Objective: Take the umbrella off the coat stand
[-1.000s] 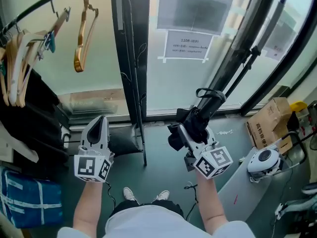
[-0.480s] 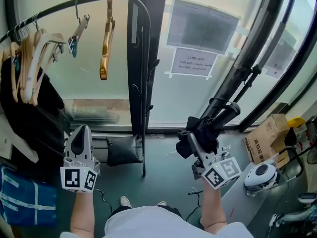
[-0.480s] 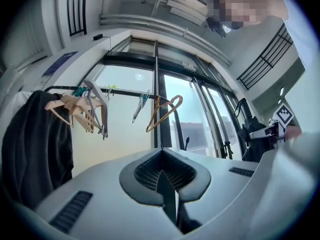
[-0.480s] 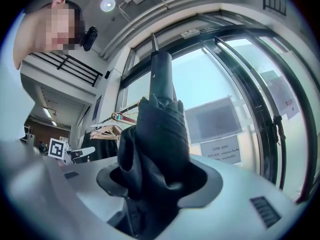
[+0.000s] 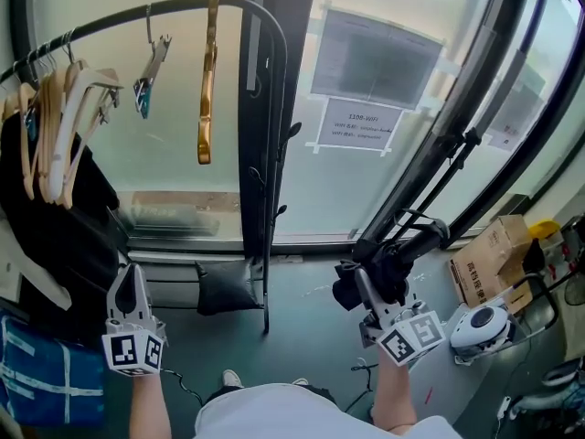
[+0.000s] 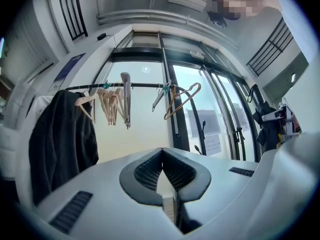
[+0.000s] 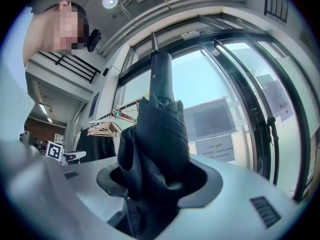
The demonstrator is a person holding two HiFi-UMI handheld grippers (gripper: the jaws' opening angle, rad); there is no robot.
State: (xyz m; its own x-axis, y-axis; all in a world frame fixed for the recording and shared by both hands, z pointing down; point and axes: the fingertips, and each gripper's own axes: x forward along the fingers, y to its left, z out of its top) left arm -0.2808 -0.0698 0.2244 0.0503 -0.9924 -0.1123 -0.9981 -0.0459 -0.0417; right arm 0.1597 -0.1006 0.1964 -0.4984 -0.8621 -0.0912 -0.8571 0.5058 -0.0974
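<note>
Right gripper [image 5: 373, 291] clamps the folded black umbrella [image 5: 400, 252], clear of the coat stand [image 5: 266, 154] and right of its post, near the glass. Left gripper [image 5: 128, 282]: jaws pressed together, empty. Open floor [image 5: 306, 291] lies between the two.

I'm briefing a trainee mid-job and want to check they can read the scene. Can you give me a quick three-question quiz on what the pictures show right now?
1. True or false: the right hand-held gripper is shut on the umbrella.
2. The left hand-held gripper holds: A) a hanger, B) a coat, C) nothing.
3. Fill in: the gold hanger hangs from the black ___.

Key: 1 true; 2 C, its jaws are together and empty; 3 rail.
</note>
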